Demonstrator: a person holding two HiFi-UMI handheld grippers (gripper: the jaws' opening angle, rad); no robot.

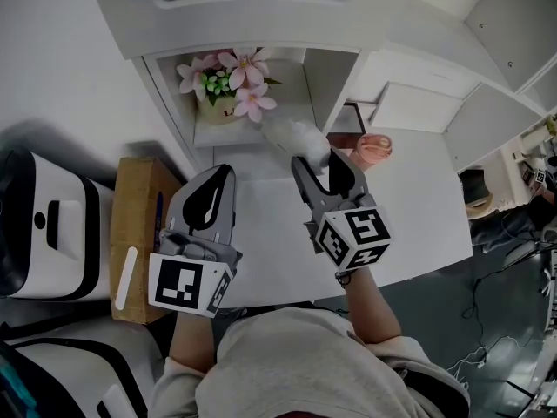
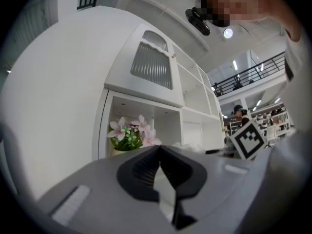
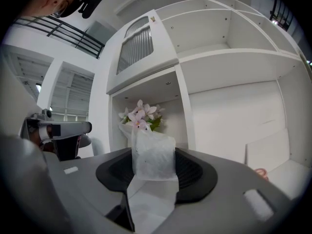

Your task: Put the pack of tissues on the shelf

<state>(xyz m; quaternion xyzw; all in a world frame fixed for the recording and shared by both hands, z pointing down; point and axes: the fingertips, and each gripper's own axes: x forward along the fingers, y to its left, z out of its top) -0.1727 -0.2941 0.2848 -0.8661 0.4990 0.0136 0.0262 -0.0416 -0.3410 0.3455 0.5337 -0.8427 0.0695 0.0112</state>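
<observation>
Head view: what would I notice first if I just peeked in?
Probably the pink flowers in their pot, tucked into an open cubby of the white shelf. Just in front of them, the right gripper pinches a pack of tissues, held up toward that cubby.

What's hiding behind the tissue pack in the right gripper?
Behind the tissue pack, pinched in the right gripper, pink flowers stand in a shelf compartment. In the right gripper view the pack covers their pot; the head view shows it.
</observation>
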